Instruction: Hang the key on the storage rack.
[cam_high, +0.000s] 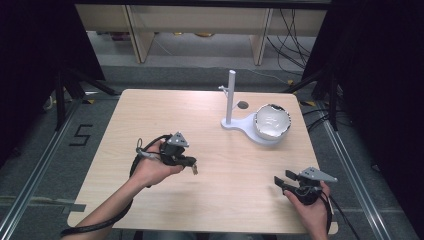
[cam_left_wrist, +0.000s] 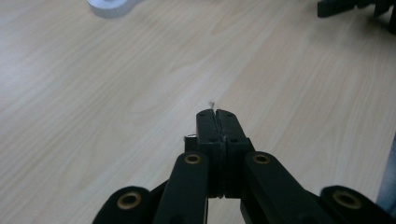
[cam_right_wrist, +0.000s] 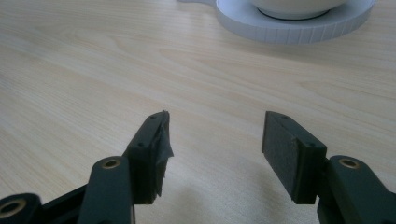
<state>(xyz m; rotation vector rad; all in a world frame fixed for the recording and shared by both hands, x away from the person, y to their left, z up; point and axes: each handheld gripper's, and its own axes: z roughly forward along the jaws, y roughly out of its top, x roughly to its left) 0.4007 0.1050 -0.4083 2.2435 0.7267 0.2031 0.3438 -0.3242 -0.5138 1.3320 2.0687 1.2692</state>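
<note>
Our left tongs (cam_left_wrist: 217, 113) were pinched shut on something tiny, the right tongs (cam_right_wrist: 215, 140) gaped empty; the bowl (cam_high: 272, 121) at two o'clock sat untouched on its stand (cam_high: 239, 122), so we judged most work remained.

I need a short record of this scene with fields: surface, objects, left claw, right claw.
surface: light wooden table
objects: white stand with upright post; white bowl sitting on the stand's round base
left claw: shut, a tiny thing at the tips, too small to tell; above the table's left half
right claw: open, nothing between the jaws; near the table's front right corner
</note>
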